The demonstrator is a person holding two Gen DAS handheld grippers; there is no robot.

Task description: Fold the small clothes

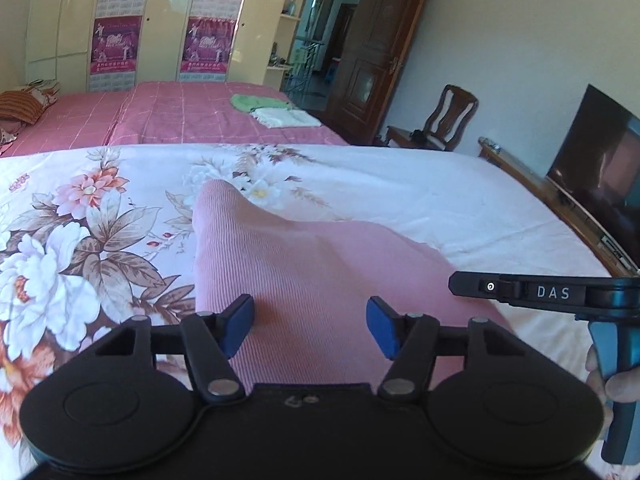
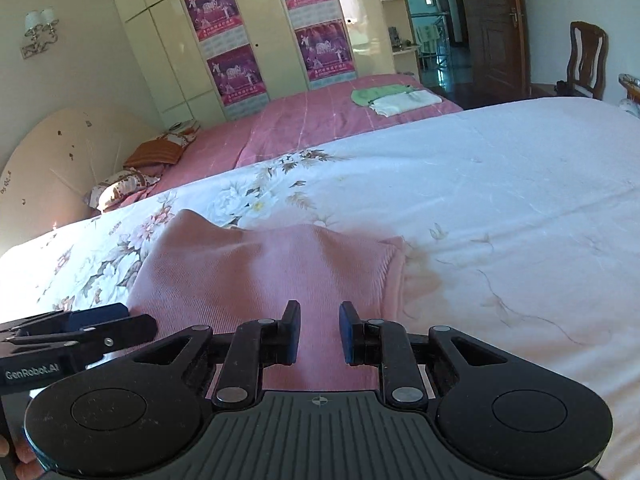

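A pink ribbed garment (image 1: pixel 304 272) lies on the floral bedspread (image 1: pixel 80 216), humped up toward the far end. My left gripper (image 1: pixel 310 326) is open, its blue pads spread just above the garment's near edge. The right gripper shows from the side at the right of the left wrist view (image 1: pixel 464 284). In the right wrist view the same pink garment (image 2: pixel 256 276) lies ahead, and my right gripper (image 2: pixel 319 334) is open with a narrower gap over the garment's near part. The left gripper's fingers (image 2: pixel 100 320) show at the left edge.
A second bed with a pink checked cover (image 1: pixel 180 116) stands behind, with folded green and white clothes (image 1: pixel 276 110) on it. A wardrobe with posters (image 1: pixel 160 20), an open door (image 1: pixel 372 52), a wooden chair (image 1: pixel 448 120) and a TV (image 1: pixel 600 168) are around.
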